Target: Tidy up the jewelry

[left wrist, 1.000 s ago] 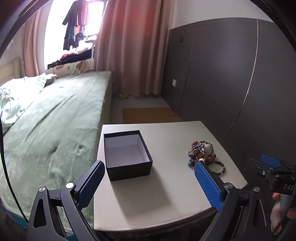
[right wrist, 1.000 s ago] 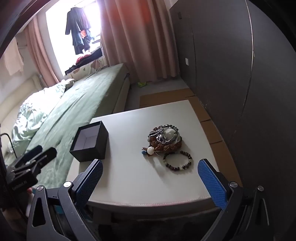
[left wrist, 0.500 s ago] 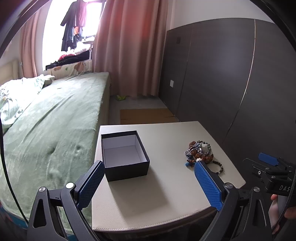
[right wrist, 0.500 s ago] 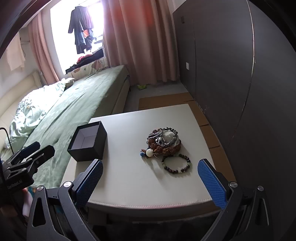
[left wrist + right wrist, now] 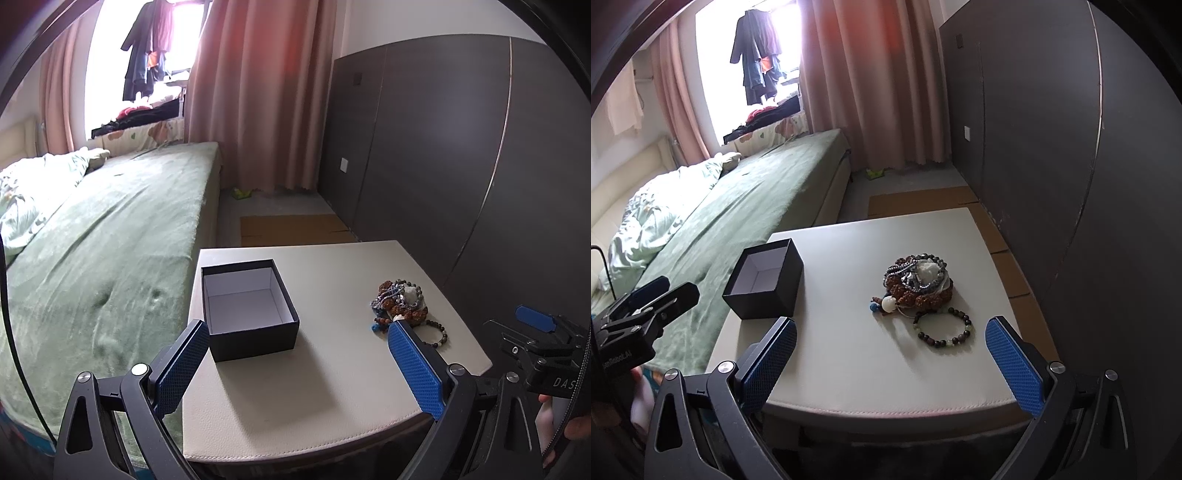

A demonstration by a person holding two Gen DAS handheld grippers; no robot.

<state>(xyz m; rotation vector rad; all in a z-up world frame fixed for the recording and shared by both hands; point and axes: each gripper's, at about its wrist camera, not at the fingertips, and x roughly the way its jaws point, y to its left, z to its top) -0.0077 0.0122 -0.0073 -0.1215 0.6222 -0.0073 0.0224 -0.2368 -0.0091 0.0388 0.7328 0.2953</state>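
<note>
Cream counter [image 5: 849, 354] sits tight against the green bed [image 5: 110, 229], dark wall panels [image 5: 1071, 147] on its other side, pink curtain [image 5: 879, 81] and bright window behind, flat cardboard [image 5: 291, 229] on the floor past the counter's far edge. Landmark: one black box [image 5: 251, 317], lid off, pale inside with nothing in it, standing upright on the bed side of the counter. Well apart from the box, toward the wall panels, is one pile of bead strings [image 5: 918, 280], tangled, so the strand count can't be read; a white bead [image 5: 889, 304] shows on the pile's box-facing edge. One loose bead bracelet [image 5: 942, 328] lies flat just beside the pile, on its near side, touching or almost. Bare counter between box and pile, nothing blocking either. Left gripper [image 5: 295, 363] is held low at the near counter edge, level, jaws spread wide and holding nothing, with the box just beyond its left fingertip. Right gripper [image 5: 890, 360] is likewise at the near edge, jaws spread wide and holding nothing, with the bracelet lying ahead between its fingers, not touched. Fingers of the person's hand [image 5: 550, 417] show on the right handle.
</note>
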